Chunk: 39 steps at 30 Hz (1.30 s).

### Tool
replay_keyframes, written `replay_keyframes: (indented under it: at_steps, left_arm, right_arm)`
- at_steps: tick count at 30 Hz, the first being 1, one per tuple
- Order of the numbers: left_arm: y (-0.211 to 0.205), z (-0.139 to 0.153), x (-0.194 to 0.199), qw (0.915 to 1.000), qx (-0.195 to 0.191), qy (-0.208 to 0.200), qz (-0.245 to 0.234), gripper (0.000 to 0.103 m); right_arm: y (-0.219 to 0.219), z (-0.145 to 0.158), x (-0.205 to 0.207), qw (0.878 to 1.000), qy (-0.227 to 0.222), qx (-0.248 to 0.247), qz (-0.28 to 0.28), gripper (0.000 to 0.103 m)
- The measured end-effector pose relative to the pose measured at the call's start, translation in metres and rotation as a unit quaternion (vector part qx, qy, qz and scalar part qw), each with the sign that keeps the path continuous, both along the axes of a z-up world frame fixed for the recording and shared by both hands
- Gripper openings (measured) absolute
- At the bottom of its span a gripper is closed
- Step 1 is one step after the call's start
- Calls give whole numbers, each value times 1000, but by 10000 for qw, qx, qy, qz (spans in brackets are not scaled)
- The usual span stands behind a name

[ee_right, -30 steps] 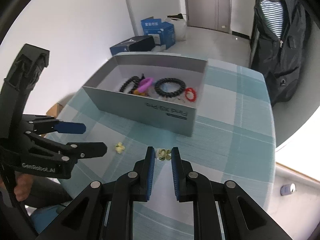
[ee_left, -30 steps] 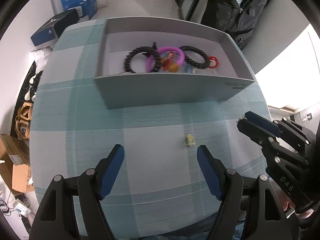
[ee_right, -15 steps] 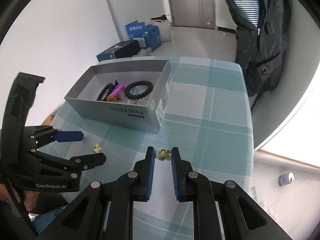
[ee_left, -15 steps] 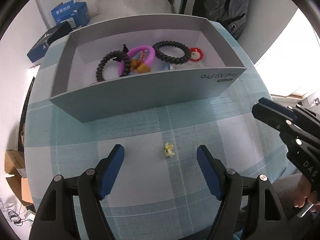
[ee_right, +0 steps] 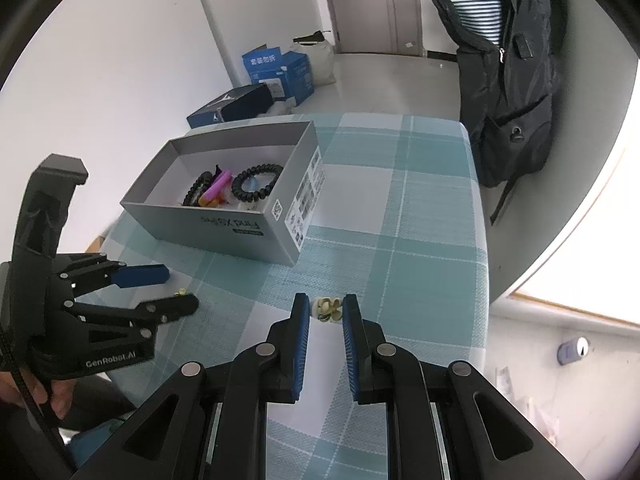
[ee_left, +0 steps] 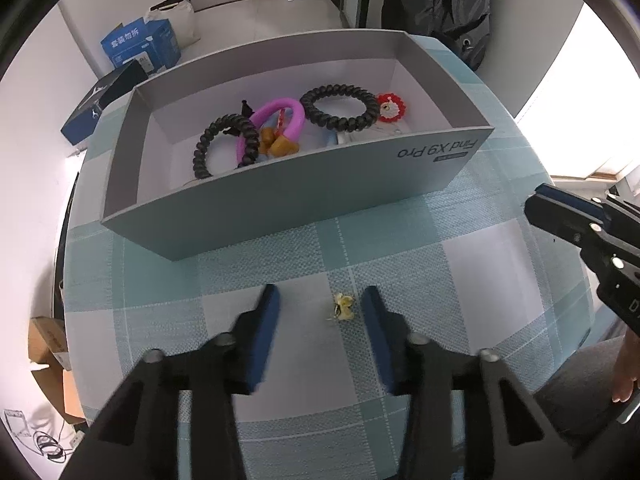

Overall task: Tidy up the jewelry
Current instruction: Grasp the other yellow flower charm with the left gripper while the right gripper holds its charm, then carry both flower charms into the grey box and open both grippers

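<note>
A grey box (ee_left: 280, 196) (ee_right: 224, 226) on the checked tablecloth holds black coil bands (ee_left: 340, 108), a purple ring (ee_left: 280, 120) and a red-and-white charm (ee_left: 392, 107). A small yellow flower earring (ee_left: 343, 307) lies on the cloth between the fingers of my left gripper (ee_left: 320, 308), which is partly closed around it without touching. In the right wrist view the left gripper (ee_right: 176, 290) straddles that earring (ee_right: 182, 292). My right gripper (ee_right: 326, 310) is shut on a second yellow earring (ee_right: 328, 309) and holds it above the cloth.
The table edge (ee_right: 480, 248) lies to the right, with a black backpack (ee_right: 504, 80) beyond it. Blue cartons (ee_right: 276, 68) stand on the floor behind the box. Cardboard boxes (ee_left: 48, 344) lie on the floor at the left.
My left gripper has moved over the loose earring and narrowed its jaws around it. My right gripper has lifted and pulled back with its earring.
</note>
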<state>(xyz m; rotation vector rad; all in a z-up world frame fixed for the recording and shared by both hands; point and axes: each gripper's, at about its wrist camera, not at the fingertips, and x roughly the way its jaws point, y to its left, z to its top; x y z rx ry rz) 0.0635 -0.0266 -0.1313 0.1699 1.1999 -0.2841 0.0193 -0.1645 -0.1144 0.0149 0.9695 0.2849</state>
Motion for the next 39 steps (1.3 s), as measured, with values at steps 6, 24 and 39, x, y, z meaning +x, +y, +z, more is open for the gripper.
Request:
replay_keyframes:
  at_steps: [6, 24, 39]
  left_arm:
    - [-1, 1, 2, 9999, -86, 95, -76, 12]
    - [7, 42, -2, 9962, -856, -120, -97, 8]
    - [45, 92, 46, 9813, -1639, -714, 711, 8]
  right_arm:
    - [2, -5, 1, 9999, 95, -78, -35, 16]
    - [-17, 18, 13, 9984, -34, 287, -492, 16]
    - [38, 102, 43, 9957, -529, 749, 158, 16]
